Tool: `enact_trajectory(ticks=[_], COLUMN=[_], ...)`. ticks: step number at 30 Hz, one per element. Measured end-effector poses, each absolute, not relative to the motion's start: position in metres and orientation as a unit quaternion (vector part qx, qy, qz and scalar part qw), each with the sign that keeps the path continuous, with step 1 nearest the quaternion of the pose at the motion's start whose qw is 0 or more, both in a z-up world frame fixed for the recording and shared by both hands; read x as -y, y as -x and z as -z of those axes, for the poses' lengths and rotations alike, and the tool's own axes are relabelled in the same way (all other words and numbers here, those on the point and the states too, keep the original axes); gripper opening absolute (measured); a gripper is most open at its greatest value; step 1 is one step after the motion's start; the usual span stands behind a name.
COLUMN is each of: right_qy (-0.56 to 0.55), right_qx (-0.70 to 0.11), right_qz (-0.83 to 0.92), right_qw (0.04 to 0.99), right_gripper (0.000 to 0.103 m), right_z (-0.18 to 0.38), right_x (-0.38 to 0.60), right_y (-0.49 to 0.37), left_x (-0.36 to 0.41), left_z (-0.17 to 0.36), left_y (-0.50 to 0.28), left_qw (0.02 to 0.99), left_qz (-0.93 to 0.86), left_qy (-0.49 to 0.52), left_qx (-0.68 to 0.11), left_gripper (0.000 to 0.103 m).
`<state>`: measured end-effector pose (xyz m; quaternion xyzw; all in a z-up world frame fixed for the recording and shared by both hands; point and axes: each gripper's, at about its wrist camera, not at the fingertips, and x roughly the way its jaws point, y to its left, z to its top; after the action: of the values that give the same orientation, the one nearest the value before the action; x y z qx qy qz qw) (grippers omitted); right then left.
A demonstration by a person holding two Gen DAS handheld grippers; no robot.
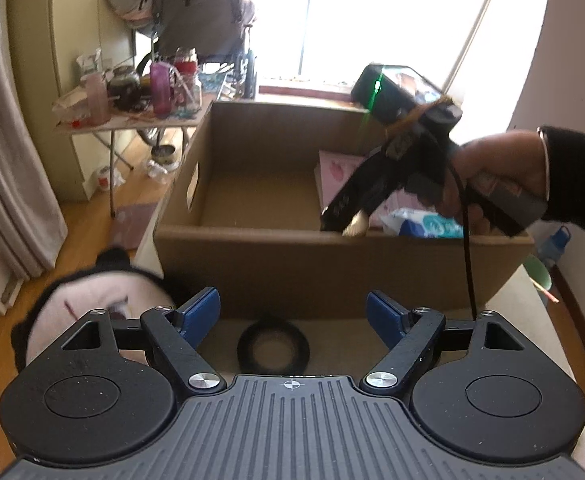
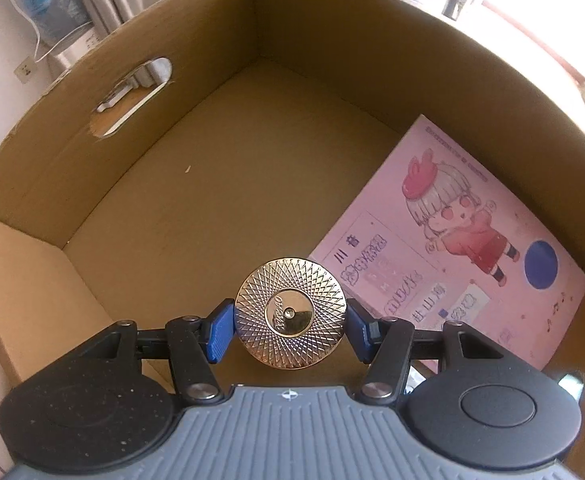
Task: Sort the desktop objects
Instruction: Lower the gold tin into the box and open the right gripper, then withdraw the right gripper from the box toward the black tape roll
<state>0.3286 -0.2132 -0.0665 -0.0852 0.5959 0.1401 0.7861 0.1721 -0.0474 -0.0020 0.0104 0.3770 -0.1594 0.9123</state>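
Note:
My left gripper [image 1: 292,316] is open and empty, just above a black tape roll [image 1: 273,350] lying on the table in front of the cardboard box [image 1: 252,264]. My right gripper [image 2: 290,326] is shut on a round gold metal disc [image 2: 290,314] and holds it inside the box [image 2: 152,208], above its bare floor. In the left wrist view the right gripper [image 1: 344,220] reaches down into the box at the right. A pink illustrated booklet [image 2: 452,248] lies flat in the box's right side. A white and blue wipes pack [image 1: 424,222] sits in the box's near right corner.
A black and white plush toy [image 1: 88,304] lies left of my left gripper. A green bowl [image 1: 538,276] stands right of the box. A cluttered folding table [image 1: 132,120] with bottles stands far left. The box has a handle cut-out [image 2: 132,96] in its left wall.

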Motion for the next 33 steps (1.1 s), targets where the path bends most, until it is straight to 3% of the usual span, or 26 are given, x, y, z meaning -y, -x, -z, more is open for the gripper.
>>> enact_trajectory(ticks=[8, 22, 33], right_qy=[0.071, -0.021, -0.073], right_qx=[-0.58, -0.457, -0.47], right_qz=[-0.124, -0.183, -0.226], right_qw=[0.802, 0.87, 0.85], right_gripper=[0.063, 0.063, 0.063], right_z=[0.047, -0.048, -0.025], right_x=[0.22, 0.23, 0.204], right_y=[-0.318, -0.235, -0.177], left_x=[0.034, 0.047, 0.05], left_z=[0.02, 0.018, 0.002], left_y=[-0.173, -0.138, -0.116], left_qw=[0.914, 0.922, 0.927], left_qz=[0.149, 0.127, 0.121], left_qy=[-0.001, -0.038, -0.057], left_qx=[-0.379, -0.363, -0.351], left_gripper=[0.081, 0.081, 0.082])
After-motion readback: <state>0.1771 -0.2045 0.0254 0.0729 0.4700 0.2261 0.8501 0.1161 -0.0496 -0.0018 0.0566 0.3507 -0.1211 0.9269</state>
